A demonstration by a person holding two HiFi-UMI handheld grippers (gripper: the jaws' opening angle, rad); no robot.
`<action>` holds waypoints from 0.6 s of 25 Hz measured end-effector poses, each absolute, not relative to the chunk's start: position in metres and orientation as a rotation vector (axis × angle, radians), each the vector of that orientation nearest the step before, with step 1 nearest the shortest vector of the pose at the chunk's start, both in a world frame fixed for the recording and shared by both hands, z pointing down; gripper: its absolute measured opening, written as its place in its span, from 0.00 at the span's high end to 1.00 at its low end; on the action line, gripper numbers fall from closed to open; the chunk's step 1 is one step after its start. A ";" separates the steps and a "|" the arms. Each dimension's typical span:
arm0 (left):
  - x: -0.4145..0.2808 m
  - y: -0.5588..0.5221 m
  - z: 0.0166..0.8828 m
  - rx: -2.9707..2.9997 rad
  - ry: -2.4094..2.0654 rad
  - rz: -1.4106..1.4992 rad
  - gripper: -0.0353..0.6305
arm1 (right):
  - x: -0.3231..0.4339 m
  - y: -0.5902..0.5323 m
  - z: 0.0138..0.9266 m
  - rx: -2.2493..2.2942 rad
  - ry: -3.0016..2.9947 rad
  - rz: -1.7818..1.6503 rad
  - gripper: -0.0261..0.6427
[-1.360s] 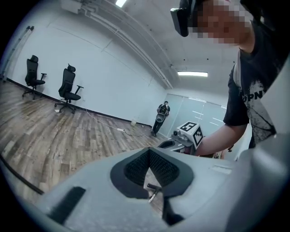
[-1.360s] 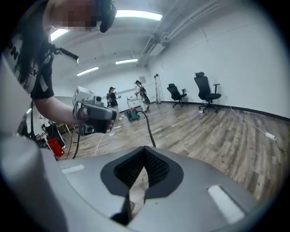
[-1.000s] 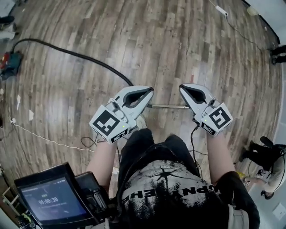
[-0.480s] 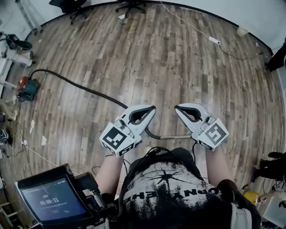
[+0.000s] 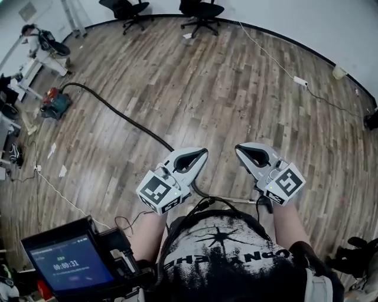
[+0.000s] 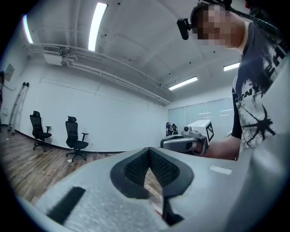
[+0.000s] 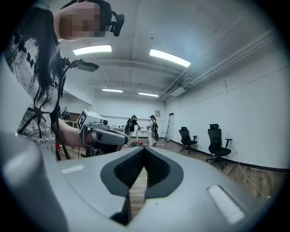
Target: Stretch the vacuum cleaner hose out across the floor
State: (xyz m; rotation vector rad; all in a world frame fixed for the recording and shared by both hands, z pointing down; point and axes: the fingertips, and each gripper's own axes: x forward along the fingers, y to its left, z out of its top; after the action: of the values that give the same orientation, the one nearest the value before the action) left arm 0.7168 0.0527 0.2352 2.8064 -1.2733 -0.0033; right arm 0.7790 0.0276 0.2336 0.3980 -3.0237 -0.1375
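Observation:
A long black vacuum hose (image 5: 118,115) runs over the wooden floor from the vacuum cleaner (image 5: 54,101) at the far left toward me and passes under my left gripper (image 5: 204,152). Its metal wand (image 5: 236,200) lies on the floor close to my body, below both grippers. My left gripper and my right gripper (image 5: 238,147) hover side by side above the floor, tips turned toward each other, both shut and holding nothing. In the left gripper view the left gripper (image 6: 149,152) has its jaws together with only floor behind them. The right gripper (image 7: 145,149) looks the same in its own view.
Black office chairs (image 5: 201,10) stand by the far wall. A white cable with a power strip (image 5: 300,81) crosses the floor at the right, and a thin white cord (image 5: 59,191) lies at the left. A person (image 5: 41,38) is at the far left. A screen device (image 5: 71,262) hangs at my front.
The view has tilted up and the hose end and wand now lie nearer my body. Both grippers sit lower in the picture, still shut and empty. More of the hose and room shows.

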 end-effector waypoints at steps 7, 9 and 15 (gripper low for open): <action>0.743 0.045 0.223 2.731 -1.389 -0.067 0.94 | 0.802 0.012 0.220 0.253 -3.050 -0.123 0.95; 0.743 0.040 0.223 2.717 -1.408 -0.069 0.94 | 0.801 0.007 0.217 0.220 -3.049 -0.135 0.95; 0.743 0.040 0.224 2.679 -1.451 -0.061 0.94 | 0.806 0.005 0.213 0.147 -3.083 -0.048 0.95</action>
State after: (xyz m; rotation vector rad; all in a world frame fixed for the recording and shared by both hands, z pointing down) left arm 0.7428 0.0395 0.2236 2.6786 -1.4512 -0.0615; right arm 0.8058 0.0052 0.2134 0.1473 -3.0835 -0.0483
